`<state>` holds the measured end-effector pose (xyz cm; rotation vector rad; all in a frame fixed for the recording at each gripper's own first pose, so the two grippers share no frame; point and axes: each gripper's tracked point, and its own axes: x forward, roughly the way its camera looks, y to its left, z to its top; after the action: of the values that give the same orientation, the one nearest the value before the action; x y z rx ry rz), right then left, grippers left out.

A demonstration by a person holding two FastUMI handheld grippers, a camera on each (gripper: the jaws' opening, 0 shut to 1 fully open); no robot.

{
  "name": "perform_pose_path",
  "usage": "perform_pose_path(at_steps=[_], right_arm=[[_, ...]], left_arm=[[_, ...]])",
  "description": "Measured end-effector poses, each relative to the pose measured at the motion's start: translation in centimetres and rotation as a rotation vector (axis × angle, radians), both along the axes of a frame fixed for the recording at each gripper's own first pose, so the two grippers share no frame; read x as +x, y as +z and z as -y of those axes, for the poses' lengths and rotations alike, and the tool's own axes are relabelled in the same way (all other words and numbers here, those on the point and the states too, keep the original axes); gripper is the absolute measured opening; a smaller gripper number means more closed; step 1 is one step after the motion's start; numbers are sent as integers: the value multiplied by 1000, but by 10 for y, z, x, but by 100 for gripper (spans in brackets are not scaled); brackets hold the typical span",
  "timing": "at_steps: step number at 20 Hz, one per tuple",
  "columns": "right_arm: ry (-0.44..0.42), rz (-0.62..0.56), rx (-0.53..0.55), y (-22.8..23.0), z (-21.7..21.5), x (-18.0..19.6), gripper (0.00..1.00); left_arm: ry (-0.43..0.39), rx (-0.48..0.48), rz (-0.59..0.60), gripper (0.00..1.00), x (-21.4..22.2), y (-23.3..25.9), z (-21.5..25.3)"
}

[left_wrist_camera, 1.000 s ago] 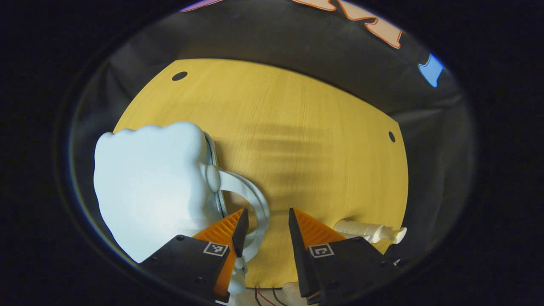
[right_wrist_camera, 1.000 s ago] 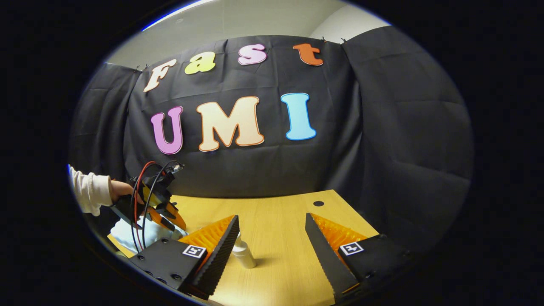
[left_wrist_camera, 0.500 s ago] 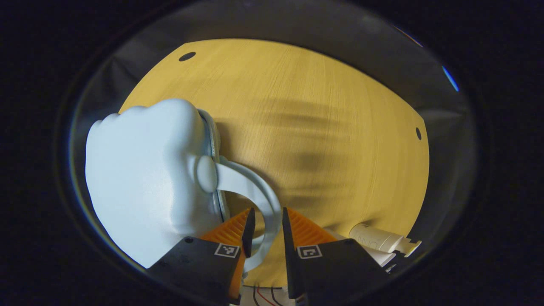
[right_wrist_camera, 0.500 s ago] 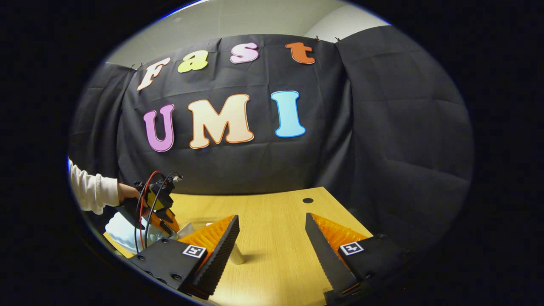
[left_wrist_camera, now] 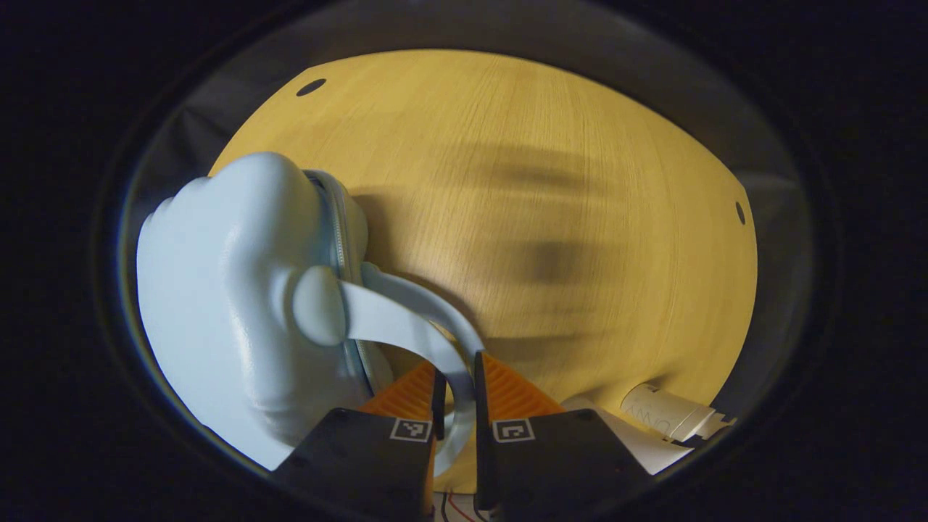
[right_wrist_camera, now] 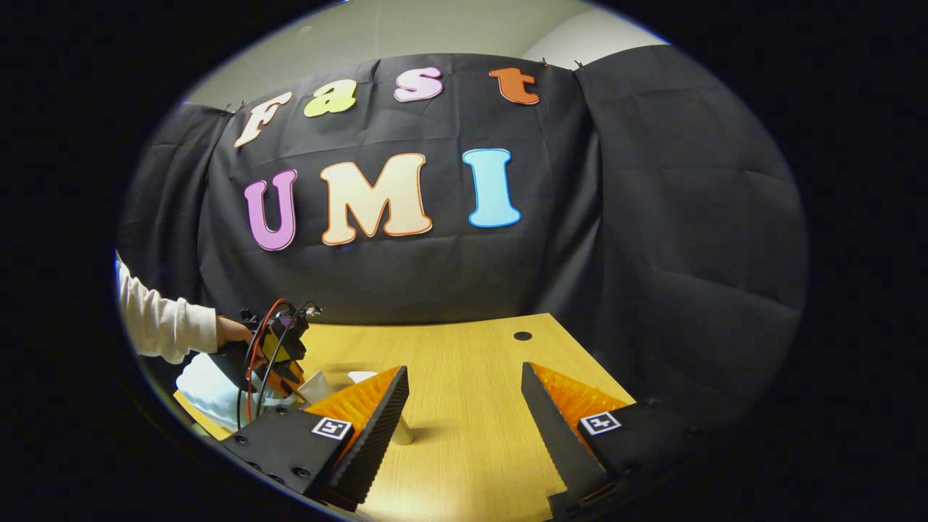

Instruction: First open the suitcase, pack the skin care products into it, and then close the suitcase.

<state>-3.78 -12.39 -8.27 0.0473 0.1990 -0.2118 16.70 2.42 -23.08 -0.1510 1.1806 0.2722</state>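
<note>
Risk: handle (left_wrist_camera: pixel 406 330) may slip as you lift | left gripper (left_wrist_camera: pixel 457 391) jaws clamp the handle of the pale blue suitcase (left_wrist_camera: pixel 232 304) on the tabletop (left_wrist_camera: pixel 551 181) | right gripper (right_wrist_camera: pixel 464 406) jaws open, holding nothing | bottle (left_wrist_camera: pixel 670 413) just beside your left jaws

Faint print on white bottle (left_wrist_camera: pixel 665 412) — unreadable; square coded markers on gripper bodies.

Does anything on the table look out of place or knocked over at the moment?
One white bottle lies on its side near the table edge. Otherwise nothing stands out: the left gripper grips the pale blue suitcase's handle.
</note>
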Motion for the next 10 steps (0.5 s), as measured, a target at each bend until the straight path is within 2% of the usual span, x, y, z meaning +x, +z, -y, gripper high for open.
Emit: perform_pose_path(at_steps=[5,7,10], right_arm=[[12,2,3,1,-3,2,98],[25,6,-4,4,-8,3,96],[50,14,-16,8,-14,8,98]], left_arm=[[18,-72,42,1,1,3,3],[12,-103,75,0,2,8,6],[-10,-114,106,0,3,17,10]])
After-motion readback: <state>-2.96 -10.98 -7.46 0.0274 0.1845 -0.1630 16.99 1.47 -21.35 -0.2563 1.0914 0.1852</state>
